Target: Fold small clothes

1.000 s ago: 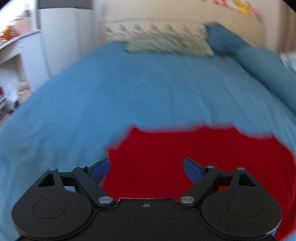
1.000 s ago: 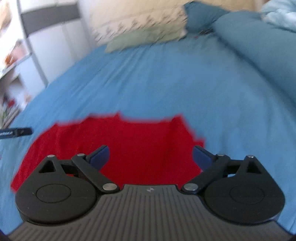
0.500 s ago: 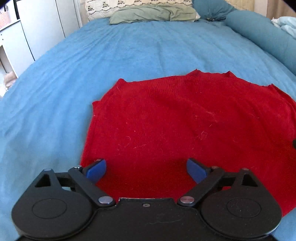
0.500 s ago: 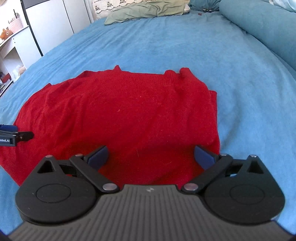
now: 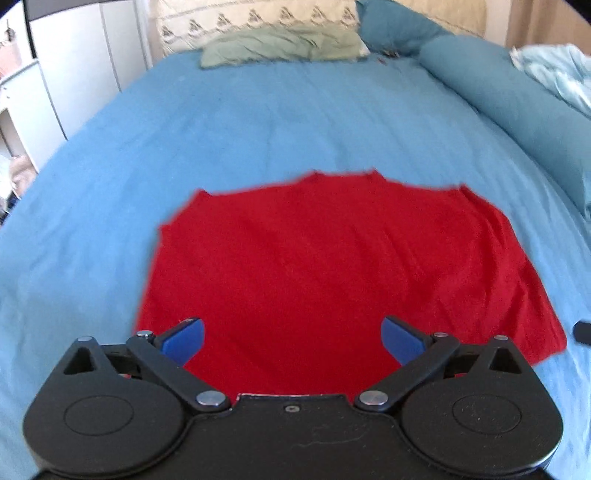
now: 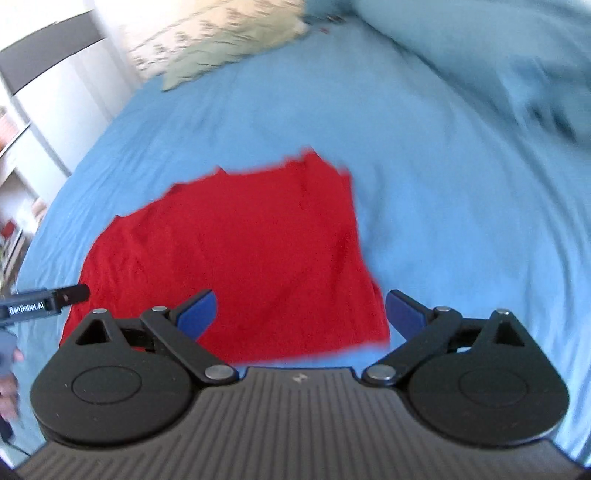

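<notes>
The left gripper (image 5: 291,334), black with blue pads, has its fingers spread wide and holds nothing; both pads hang over the near part of a red knitted garment (image 5: 332,266), which fills the space between and ahead of them. From this gripper's view the garment lies flat on a blue bed cover (image 5: 258,122), its near left corner just beside the left pad and its right edge reaching past the right pad. The right gripper (image 6: 301,308) is likewise spread wide and empty. Its left pad sits over the garment (image 6: 236,254), while its right pad sits over bare cover just off the garment's near right corner, so the cloth lies ahead and to the left of these tongs. Whether any pad touches the cloth cannot be told. At the left edge of the right view, a tip of the left gripper (image 6: 70,293) shows by the garment's left border. Farther up the bed lie a pale green pillow (image 5: 280,46), a patterned cream pillow (image 5: 258,20) and a long blue bolster (image 5: 509,85); white cabinets (image 5: 74,74) stand to the left.
</notes>
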{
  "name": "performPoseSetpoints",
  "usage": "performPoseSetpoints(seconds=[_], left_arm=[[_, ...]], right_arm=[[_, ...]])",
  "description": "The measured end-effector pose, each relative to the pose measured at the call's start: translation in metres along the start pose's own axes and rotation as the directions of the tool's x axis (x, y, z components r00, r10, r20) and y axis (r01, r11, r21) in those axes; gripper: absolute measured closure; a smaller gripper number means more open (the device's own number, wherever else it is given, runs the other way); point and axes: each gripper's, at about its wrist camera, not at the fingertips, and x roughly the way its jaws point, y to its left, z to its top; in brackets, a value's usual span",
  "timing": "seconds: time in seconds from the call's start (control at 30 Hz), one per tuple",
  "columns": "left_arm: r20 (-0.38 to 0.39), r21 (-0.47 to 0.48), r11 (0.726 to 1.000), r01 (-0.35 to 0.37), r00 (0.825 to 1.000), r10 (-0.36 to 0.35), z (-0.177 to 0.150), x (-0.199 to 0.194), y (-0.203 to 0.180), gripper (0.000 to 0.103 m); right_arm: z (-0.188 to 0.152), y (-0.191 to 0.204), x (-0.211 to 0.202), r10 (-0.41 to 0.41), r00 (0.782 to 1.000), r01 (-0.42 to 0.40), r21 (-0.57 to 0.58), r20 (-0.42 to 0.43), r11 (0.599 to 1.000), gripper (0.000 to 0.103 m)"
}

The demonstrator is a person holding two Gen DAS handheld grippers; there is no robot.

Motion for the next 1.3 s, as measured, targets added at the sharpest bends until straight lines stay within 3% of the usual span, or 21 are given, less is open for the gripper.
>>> performPoseSetpoints(seconds=[0.07,0.17,0.4,0.5,0.57,0.63,0.77,0.83,0.93,1.03,1.07,1.13,1.2,1.23,1.3], left_arm=[[-0.005,0.015,1.000,-0.001,1.000,0.001,-0.007,0.007,-0.007,0.000],[0.004,0.038,0.999,-0.003,1.000,0.003,-0.011,0.019,-0.015,0.000],[-0.012,0.022,1.000,-0.011,1.000,0.012,-0.008,0.048,-0.019,0.000],[-0.028,0.005,1.000,-0.021,0.999,0.021,-0.003,0.061,-0.013,0.000],[-0.057,0.005,1.000,-0.027,0.998,0.027,-0.002,0.073,-0.010,0.000],[-0.114,0.000,0.999,-0.036,0.993,0.036,-0.003,0.087,-0.007,0.000],[-0.157,0.000,0.999,-0.032,0.987,0.032,-0.001,0.101,-0.006,0.000],[-0.183,0.004,1.000,-0.018,0.983,0.019,0.005,0.101,-0.004,0.000],[-0.190,-0.011,0.999,0.037,0.981,-0.038,0.013,0.090,0.012,0.003],[-0.144,0.018,1.000,0.018,0.990,-0.015,0.013,0.067,0.042,0.003],[-0.126,0.028,0.999,0.015,0.992,-0.012,0.010,0.058,0.056,0.003],[-0.105,0.048,0.999,0.005,0.994,0.000,0.001,0.043,0.082,0.003],[-0.104,0.068,0.998,-0.001,0.995,0.008,-0.016,0.035,0.105,0.003],[-0.109,0.075,0.997,-0.006,0.994,0.015,-0.026,0.033,0.117,0.003],[-0.131,0.075,0.997,-0.008,0.991,0.018,-0.045,0.033,0.134,0.003]], right_arm=[[-0.015,-0.008,0.014,-0.012,1.000,0.013,0.062,-0.014,0.998,0.001],[-0.029,-0.020,0.040,-0.004,1.000,0.007,0.139,-0.021,0.990,0.016],[-0.020,-0.032,0.066,0.013,0.999,-0.025,0.269,0.048,0.963,0.021],[-0.009,-0.030,0.072,-0.001,0.999,-0.010,0.269,0.040,0.963,0.042],[-0.004,-0.028,0.078,-0.029,0.999,0.024,0.253,0.017,0.967,0.067],[0.001,-0.024,0.077,-0.044,0.999,0.041,0.248,0.006,0.968,0.074],[0.020,0.003,0.059,-0.078,0.997,0.074,0.200,0.016,0.977,0.080],[0.038,0.029,0.045,-0.045,0.997,0.035,0.163,0.056,0.986,0.080],[0.071,0.090,0.034,0.070,0.993,-0.075,0.060,0.094,0.995,0.080],[0.091,0.169,0.032,0.264,0.961,-0.255,-0.113,0.076,0.960,0.080],[0.091,0.195,0.035,0.342,0.939,-0.331,-0.173,0.041,0.928,0.080],[0.080,0.247,0.049,0.471,0.875,-0.481,-0.297,-0.108,0.825,0.081],[0.052,0.292,0.081,0.483,0.823,-0.566,-0.361,-0.299,0.741,0.081],[0.036,0.305,0.097,0.457,0.816,-0.572,-0.385,-0.353,0.724,0.081],[0.000,0.327,0.137,0.341,0.835,-0.528,-0.457,-0.431,0.716,0.081]])
